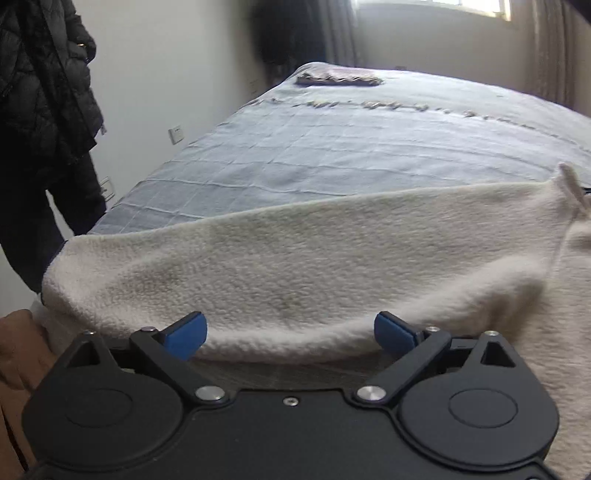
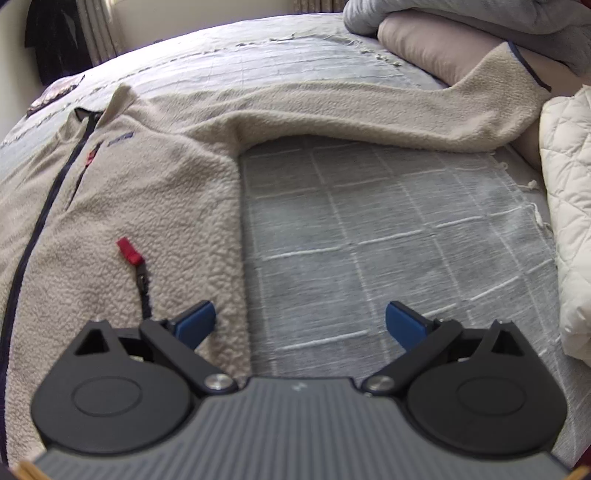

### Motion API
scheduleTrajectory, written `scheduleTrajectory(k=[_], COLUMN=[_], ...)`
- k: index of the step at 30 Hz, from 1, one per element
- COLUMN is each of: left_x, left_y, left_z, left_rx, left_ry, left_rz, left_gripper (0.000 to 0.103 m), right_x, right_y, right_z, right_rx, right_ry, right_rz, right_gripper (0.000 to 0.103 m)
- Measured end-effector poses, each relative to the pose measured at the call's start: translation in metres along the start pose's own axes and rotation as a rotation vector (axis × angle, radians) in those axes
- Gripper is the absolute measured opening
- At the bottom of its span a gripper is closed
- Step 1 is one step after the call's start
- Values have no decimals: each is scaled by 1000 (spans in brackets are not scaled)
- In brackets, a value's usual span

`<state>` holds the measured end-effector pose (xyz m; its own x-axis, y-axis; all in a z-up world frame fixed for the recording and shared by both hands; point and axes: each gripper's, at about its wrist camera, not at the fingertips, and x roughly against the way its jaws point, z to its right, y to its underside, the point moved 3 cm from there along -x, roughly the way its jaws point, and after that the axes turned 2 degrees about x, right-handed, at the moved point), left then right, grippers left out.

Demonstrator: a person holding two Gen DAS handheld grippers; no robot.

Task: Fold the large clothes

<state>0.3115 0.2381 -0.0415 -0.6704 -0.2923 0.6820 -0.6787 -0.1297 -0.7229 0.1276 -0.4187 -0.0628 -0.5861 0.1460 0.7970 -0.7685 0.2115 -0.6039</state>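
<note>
A cream fleece jacket lies flat on the bed, front up, with a dark zip down its middle and a red zip pull on a side pocket. One sleeve stretches out to the right. My right gripper is open, low over the jacket's right edge and the bedspread. In the left wrist view the fleece lies close in front, with its other sleeve spread across the view. My left gripper is open at the fleece's near edge, holding nothing.
The bed has a grey-blue checked bedspread. A pink pillow and folded grey quilt lie at its head, a white quilted cover at the right. A person in a black coat stands left of the bed. A folded cloth lies far off.
</note>
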Motion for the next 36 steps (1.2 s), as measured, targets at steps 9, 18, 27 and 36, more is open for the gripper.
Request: scheduleTrajectory(k=[9,18,27,36], left_x=[67,90,65,55], left_y=[21,51,73,103], left_z=[90,173,236,243], left_rx=[-39,-96,-192,-186], left_ry=[300,401,387,397], left_rz=[-53,-47,-52,99], left_gripper=[103,103,103,103], right_x=[4,-25,-84,-130], right_y=[-20,-64,-106,-126], right_z=[43,103,143,190], right_rx=[-58,-258,-368,-492], right_ry=[58,92,153,262], right_rz=[68,124,138,201], right_gripper=[102,103,103,102])
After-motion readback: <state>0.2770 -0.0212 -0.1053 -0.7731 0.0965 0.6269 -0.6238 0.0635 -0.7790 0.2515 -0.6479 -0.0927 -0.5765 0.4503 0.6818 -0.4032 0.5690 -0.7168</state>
